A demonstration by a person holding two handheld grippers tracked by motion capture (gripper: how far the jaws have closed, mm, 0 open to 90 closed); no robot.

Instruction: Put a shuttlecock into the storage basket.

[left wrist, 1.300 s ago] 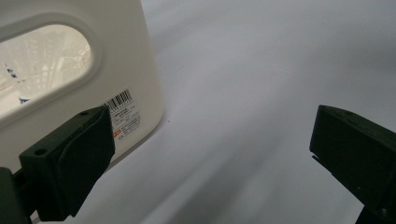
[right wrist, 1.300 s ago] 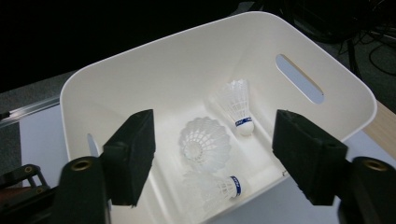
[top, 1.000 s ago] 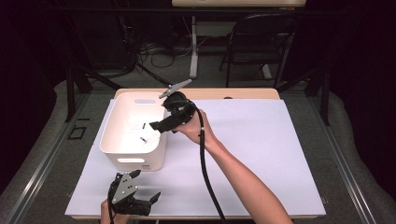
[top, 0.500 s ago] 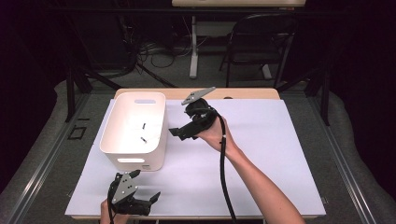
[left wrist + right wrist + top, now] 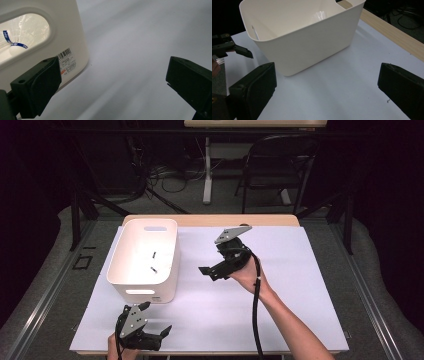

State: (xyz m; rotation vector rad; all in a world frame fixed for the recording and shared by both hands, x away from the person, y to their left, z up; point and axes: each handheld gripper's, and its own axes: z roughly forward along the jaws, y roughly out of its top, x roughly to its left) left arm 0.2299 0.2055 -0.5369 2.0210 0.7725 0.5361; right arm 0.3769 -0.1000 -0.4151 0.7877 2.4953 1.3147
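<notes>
A white plastic bin [image 5: 161, 289] stands on the left half of the white sheet [image 5: 300, 295]. Two small dark marks [image 5: 153, 268] show on its floor. Through the bin's handle hole, the left gripper view shows a white shuttlecock [image 5: 15, 45] with blue bands inside. My right gripper [image 5: 212, 270] is held above the sheet just right of the bin, open and empty, with its jaws towards the bin [image 5: 307, 37]. My left gripper [image 5: 156, 331] rests near the front edge in front of the bin [image 5: 67, 37], open and empty.
The wooden table edge [image 5: 210, 220] runs behind the sheet. A folding chair [image 5: 280, 165] and a desk leg with cables stand on the floor beyond. The right gripper's cable [image 5: 256, 310] trails along the forearm. The left gripper [image 5: 239, 51] appears beside the bin.
My right gripper has drawn away from over the bin, moving right and towards the person to above the sheet, still open. The left gripper has stayed put.
</notes>
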